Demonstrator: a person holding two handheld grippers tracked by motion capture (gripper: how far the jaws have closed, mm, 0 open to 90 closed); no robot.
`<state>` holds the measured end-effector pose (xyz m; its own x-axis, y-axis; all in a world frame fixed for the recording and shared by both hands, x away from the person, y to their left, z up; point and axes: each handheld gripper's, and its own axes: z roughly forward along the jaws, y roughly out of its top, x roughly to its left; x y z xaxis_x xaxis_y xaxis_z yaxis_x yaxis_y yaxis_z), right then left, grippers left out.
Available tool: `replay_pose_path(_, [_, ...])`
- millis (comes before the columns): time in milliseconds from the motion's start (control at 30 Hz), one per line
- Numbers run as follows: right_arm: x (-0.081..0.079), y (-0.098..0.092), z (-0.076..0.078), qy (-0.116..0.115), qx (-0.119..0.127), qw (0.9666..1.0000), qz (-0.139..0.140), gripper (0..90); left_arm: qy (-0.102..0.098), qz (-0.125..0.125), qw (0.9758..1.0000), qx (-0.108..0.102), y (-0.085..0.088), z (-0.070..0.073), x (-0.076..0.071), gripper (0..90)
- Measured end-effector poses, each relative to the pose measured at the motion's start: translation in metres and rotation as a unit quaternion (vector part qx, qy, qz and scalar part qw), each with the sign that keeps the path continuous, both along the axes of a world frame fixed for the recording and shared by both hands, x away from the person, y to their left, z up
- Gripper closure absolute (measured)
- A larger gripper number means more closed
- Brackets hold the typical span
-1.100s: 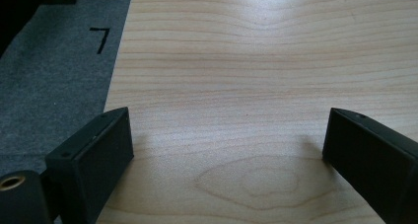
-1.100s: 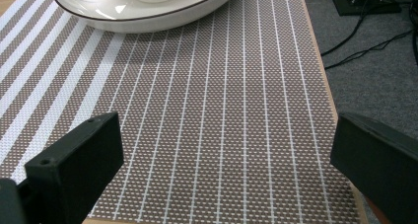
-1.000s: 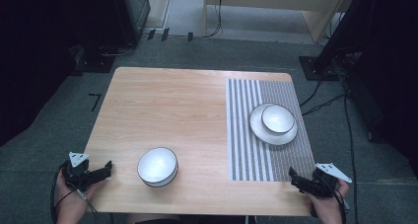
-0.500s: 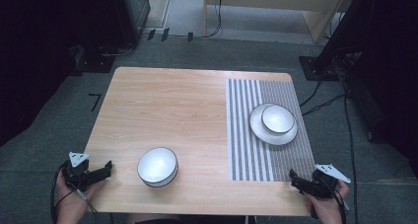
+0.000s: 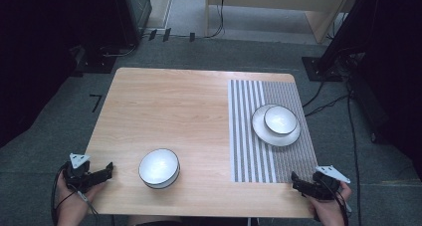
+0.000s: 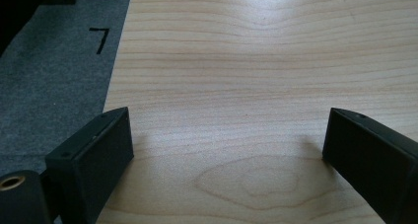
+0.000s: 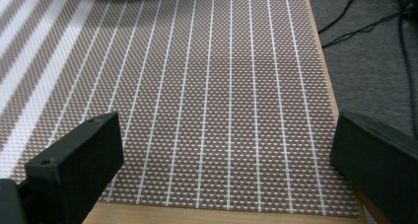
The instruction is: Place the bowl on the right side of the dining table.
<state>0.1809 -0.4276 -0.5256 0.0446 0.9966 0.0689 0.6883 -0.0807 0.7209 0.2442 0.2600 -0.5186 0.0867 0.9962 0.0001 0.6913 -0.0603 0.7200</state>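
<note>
Left gripper [image 5: 106, 169] at near-left table [image 5: 164, 101] edge, jaws spread, empty, beside white bowl [image 5: 159, 168]. Right gripper [image 5: 295, 180] over striped placemat [image 5: 249, 136] corner, jaws spread, empty.

Lab recording room, grey carpet floor [image 5: 59, 136], trailing cables [image 5: 323, 104], black stands [image 5: 323, 69], lone table [image 5: 164, 101]

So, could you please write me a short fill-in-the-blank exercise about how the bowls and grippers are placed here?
1. The small bowl on the striped placemat sits on a white ____.
2. The bowl on bare wood lies nearest the ____ gripper.
3. The right gripper has its jaws ____ above the placemat.
4. The left gripper holds ____.

Missing words: plate; left; open; nothing
</note>
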Motion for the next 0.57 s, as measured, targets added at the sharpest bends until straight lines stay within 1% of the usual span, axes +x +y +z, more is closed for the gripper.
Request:
replay_pose_path(33, [0.0005, 0.0014, -0.0002, 0.003, -0.007, 1.0000, 0.000, 0.0, 0.000, 0.000, 1.0000, 0.000, 0.0000, 0.0000, 0.0000, 4.7])
replay_pose_path(67, [0.0014, 0.0040, -0.0006, 0.009, -0.022, 0.9997, 0.003, 0.0, 0.000, -0.001, 1.0000, 0.000, 0.0000, 0.0000, 0.0000, 4.7])
replay_pose_path(567, [0.0015, 0.0040, -0.0006, 0.009, -0.021, 0.9997, 0.002, 0.0, 0.001, -0.004, 1.0000, 0.000, -0.0002, 0.0001, -0.0001, 4.7])
